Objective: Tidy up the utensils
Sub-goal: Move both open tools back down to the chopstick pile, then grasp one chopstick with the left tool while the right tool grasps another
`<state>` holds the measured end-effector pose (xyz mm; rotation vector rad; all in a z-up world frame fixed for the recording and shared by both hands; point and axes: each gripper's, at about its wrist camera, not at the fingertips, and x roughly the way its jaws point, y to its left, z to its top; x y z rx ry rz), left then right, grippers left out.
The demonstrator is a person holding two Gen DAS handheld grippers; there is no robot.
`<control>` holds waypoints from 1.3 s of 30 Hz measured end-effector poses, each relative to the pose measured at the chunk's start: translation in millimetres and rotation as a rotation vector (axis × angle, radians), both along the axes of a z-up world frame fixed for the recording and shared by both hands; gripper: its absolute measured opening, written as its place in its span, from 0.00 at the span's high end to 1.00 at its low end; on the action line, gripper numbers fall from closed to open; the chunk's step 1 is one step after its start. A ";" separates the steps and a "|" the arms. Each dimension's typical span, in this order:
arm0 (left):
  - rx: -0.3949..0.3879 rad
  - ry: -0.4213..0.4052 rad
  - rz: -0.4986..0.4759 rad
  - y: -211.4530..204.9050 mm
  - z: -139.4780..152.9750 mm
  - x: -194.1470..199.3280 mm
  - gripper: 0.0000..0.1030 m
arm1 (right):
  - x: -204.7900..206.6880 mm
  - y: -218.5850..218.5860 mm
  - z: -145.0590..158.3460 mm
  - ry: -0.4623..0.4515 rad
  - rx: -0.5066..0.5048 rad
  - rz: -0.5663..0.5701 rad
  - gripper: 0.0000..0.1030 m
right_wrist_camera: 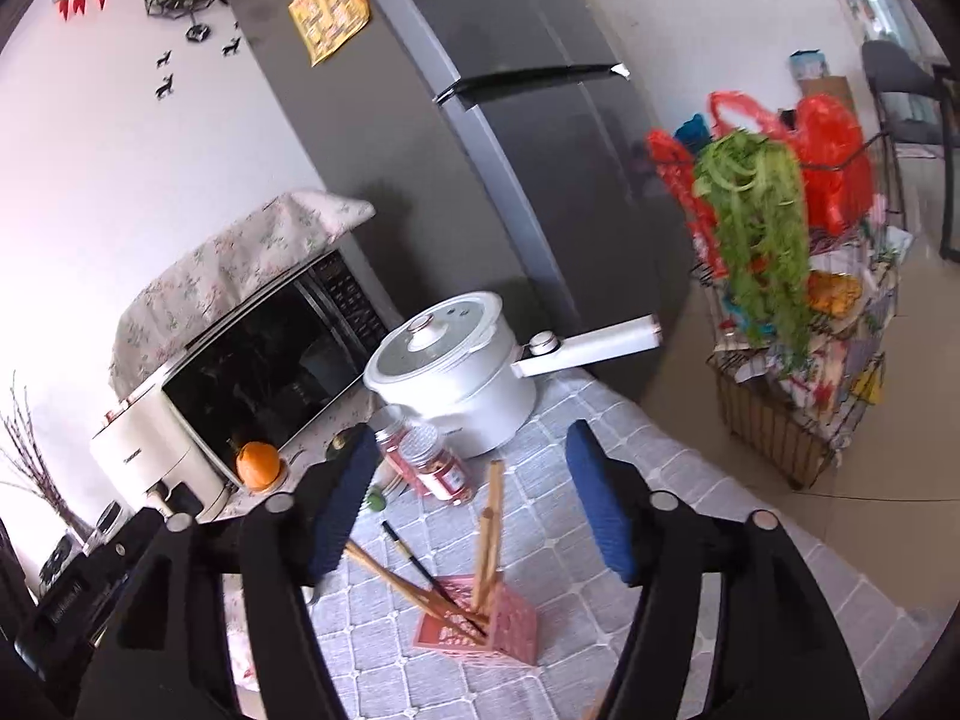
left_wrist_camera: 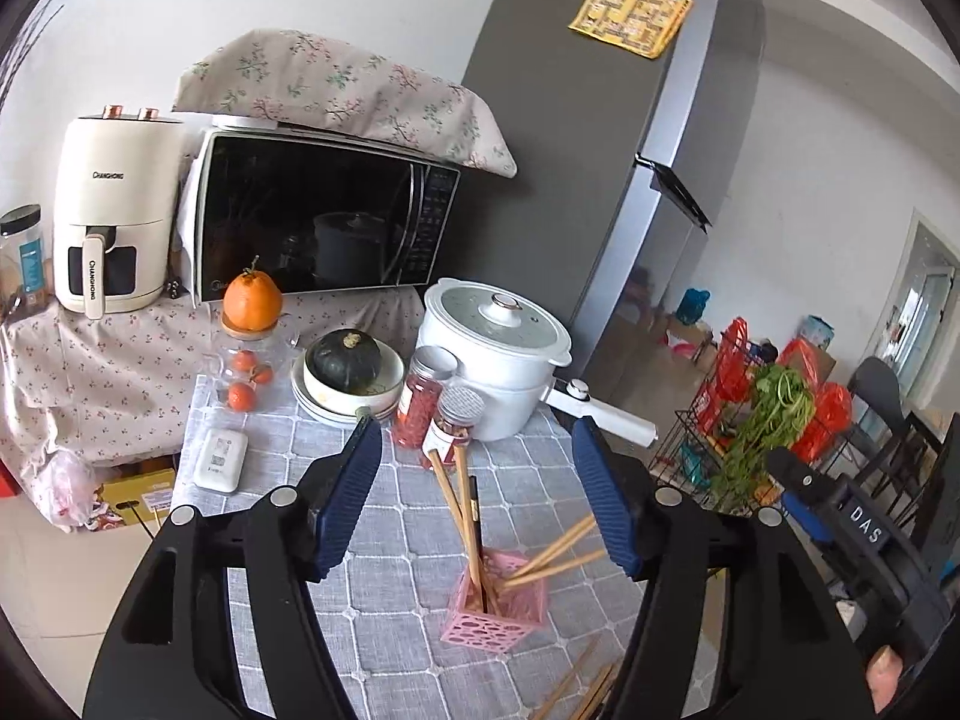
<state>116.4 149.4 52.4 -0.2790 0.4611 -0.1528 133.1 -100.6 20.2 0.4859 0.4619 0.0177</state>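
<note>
A grey quilted tablecloth (left_wrist_camera: 384, 516) carries a pink utensil holder (left_wrist_camera: 495, 606), white pot (left_wrist_camera: 498, 360) and jars (left_wrist_camera: 420, 402).

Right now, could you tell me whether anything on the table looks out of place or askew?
Yes. A few loose chopsticks lie on the tablecloth at the near edge, outside the pink holder. The chopsticks in the holder splay in different directions rather than standing together. Nothing looks spilled or damaged.

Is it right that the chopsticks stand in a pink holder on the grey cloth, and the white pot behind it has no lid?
Not quite: the white pot has its lid on, as the left wrist view shows. The chopsticks do stand in the pink holder on the grey cloth.
</note>
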 end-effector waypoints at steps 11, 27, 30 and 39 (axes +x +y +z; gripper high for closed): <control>0.137 0.191 -0.141 -61.3 -48.1 1.0 0.19 | -28.3 -56.3 -40.3 0.238 -0.072 -0.150 0.11; 0.423 0.699 -0.395 -218.3 -240.6 63.8 0.52 | -32.1 -151.8 -173.5 0.727 0.222 -0.099 0.11; 0.434 0.740 -0.396 -225.9 -249.5 77.5 0.55 | -31.8 -148.3 -180.4 0.760 0.243 -0.070 0.11; 0.482 0.745 -0.415 -231.8 -255.6 87.4 0.67 | -28.1 -146.6 -188.6 0.794 0.250 -0.076 0.11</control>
